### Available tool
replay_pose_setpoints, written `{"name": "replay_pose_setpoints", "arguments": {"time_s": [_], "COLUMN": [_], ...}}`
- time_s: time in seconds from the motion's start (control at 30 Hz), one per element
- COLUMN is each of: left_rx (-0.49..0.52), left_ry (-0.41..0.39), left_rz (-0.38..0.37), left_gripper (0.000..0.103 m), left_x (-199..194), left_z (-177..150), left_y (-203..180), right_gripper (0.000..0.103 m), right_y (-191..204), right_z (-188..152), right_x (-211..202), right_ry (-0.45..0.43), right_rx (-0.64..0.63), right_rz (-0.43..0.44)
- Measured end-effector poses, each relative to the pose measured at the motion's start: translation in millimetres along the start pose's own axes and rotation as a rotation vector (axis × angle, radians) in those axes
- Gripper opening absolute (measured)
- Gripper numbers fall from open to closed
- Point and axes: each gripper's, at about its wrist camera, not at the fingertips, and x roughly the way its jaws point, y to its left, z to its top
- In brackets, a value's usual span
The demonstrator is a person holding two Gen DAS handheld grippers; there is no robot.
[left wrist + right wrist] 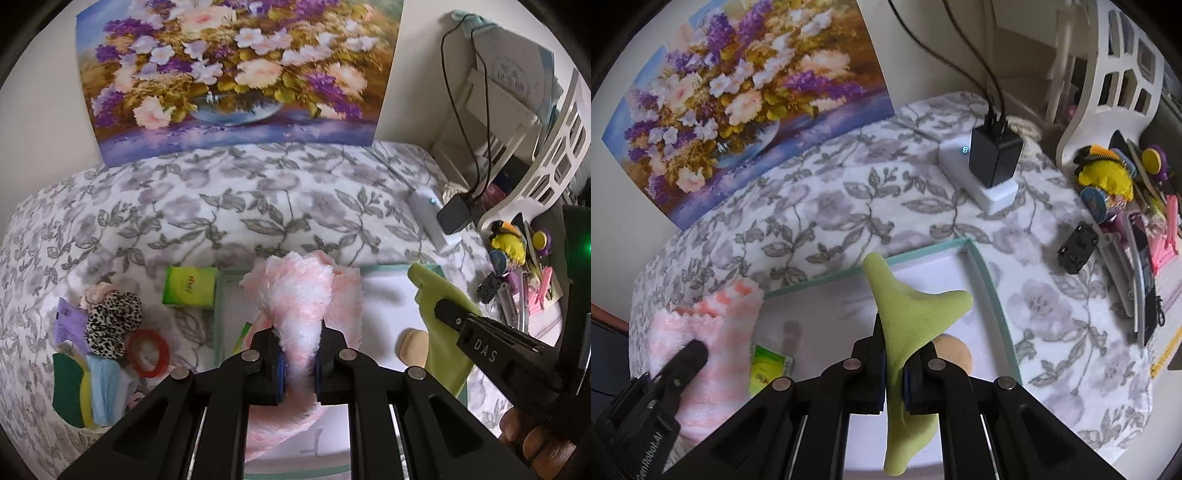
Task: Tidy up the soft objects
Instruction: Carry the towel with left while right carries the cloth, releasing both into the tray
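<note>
the left gripper (298,363) is matte black plastic, with two angular link bars that meet round silver pins; its fingers (266,363) carry blue pads on the inner faces. the right gripper (894,373) has the same build, with dark blue pads. in the left wrist view, at 4 o'clock, its black side shows white letters "das", and fingertips of a hand (532,439) wrap its handle.

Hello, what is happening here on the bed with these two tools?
A person holds a hand-held gripper in each hand above a shallow white box on the flowered bedcover. The left hand-held gripper is shut on a fluffy pink cloth; the right hand-held gripper is shut on a green cloth. Neither cloth lies in the box yet.
</note>
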Motion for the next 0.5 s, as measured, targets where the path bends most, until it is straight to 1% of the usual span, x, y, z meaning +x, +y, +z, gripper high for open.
{"name": "replay_pose_setpoints", "arguments": {"time_s": [0.2, 0.33, 0.4, 0.43, 0.47, 0.5], "left_rx": [-0.013, -0.028, -0.030, -0.029, -0.026, -0.024], "left_ry": [0.066, 0.087, 0.083, 0.077, 0.070, 0.068], "left_rz": [0.014, 0.016, 0.014, 0.014, 0.013, 0.011], "left_gripper": [0.013, 0.013, 0.013, 0.015, 0.020, 0.030], "left_x": [27, 34, 33, 31, 28, 27], "left_z": [-5, -7, -6, -6, -5, -4], "left_y": [1, 3, 3, 3, 2, 2], "right_gripper": [0.008, 0.008, 0.009, 0.009, 0.009, 0.009], "right_y": [4, 6, 7, 8, 8, 8], "right_z": [-7, -7, -7, -5, -5, -4], "right_x": [28, 27, 23, 22, 19, 17], "right_ry": [0.087, 0.080, 0.070, 0.066, 0.061, 0.057], "right_rx": [-0.017, -0.029, -0.033, -0.034, -0.033, -0.031], "right_rz": [-0.008, -0.009, -0.012, -0.012, -0.011, -0.009]}}
